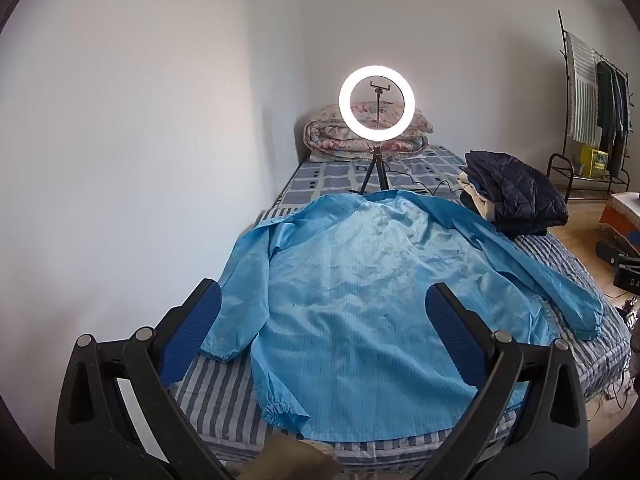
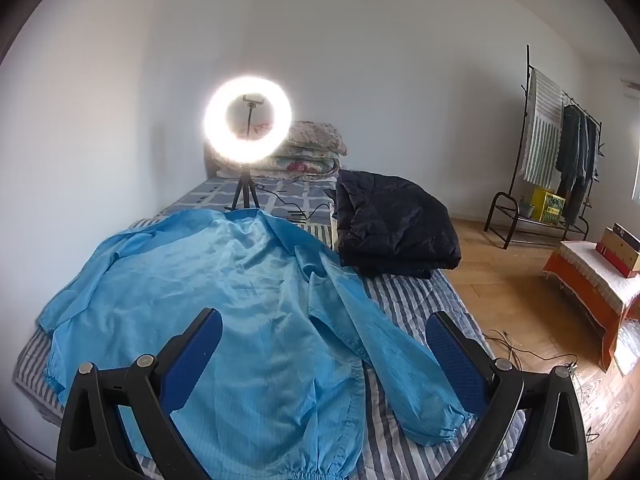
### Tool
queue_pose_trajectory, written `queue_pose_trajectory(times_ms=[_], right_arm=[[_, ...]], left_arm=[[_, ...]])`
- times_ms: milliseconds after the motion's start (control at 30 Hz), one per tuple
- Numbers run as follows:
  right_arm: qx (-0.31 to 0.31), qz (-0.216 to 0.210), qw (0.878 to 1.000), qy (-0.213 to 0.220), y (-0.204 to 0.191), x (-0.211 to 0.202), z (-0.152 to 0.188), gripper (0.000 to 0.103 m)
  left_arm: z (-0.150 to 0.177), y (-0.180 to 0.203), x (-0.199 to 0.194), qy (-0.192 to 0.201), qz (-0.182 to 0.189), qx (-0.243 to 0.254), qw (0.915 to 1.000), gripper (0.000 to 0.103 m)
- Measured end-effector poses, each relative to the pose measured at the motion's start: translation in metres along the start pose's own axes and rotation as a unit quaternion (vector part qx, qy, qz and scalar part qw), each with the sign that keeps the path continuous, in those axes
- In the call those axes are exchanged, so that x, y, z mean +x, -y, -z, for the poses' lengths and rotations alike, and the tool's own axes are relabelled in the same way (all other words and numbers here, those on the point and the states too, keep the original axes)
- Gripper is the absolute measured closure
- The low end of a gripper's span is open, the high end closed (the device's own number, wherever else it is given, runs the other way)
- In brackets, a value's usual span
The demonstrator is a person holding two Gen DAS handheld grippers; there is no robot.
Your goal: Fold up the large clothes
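Note:
A large light-blue jacket (image 1: 360, 288) lies spread flat on the striped bed (image 1: 224, 396), collar toward the far end, both sleeves stretched out to the sides. My left gripper (image 1: 324, 304) hovers above its near hem, wide open, with nothing between the blue pads. In the right wrist view the same jacket (image 2: 224, 304) fills the left half, its right sleeve (image 2: 384, 352) running toward the near right. My right gripper (image 2: 324, 328) is wide open above that sleeve and touches nothing.
A lit ring light on a small tripod (image 1: 377, 98) stands on the bed beyond the collar, its cable trailing right. Folded dark clothes (image 2: 394, 226) are stacked at the bed's right edge. A floral quilt (image 1: 360, 132) lies at the head. A clothes rack (image 2: 560, 152) stands on the wooden floor at right.

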State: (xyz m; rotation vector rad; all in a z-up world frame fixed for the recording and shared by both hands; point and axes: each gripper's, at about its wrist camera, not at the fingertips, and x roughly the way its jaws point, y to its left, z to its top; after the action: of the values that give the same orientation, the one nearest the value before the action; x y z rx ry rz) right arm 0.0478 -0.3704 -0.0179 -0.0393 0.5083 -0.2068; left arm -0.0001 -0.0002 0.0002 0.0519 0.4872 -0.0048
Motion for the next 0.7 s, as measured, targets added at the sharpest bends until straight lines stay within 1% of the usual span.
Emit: queue_pose_trajectory(times_ms=[133,167,433,700], right_arm=[[-0.001,0.001,1.0,0.0,-0.0006,-0.0004,0.0004,0.0],[-0.001,0.001,1.0,0.0,-0.0006,-0.0004,0.0004,0.0],[0.003,0.004,1.0,-0.001,0.0041,0.0021,0.0014,0.0],[0.0,0.005,1.0,0.0,0.0018,-0.0004,0.0001,0.0]], left_arm=[[0.0004,-0.0018,0.0037,-0.001,0.0,-0.003,1.0,0.0],[0.001,-0.0005,0.0003,0.007,-0.002,0.002,1.0,0.0],[0.0065,-0.0015,-0.0023,0.012,-0.005,-0.002,0.9999,0.0],[0.0018,-0.0021,-0.0017,0.012,-0.006,0.002,0.9999,0.0]])
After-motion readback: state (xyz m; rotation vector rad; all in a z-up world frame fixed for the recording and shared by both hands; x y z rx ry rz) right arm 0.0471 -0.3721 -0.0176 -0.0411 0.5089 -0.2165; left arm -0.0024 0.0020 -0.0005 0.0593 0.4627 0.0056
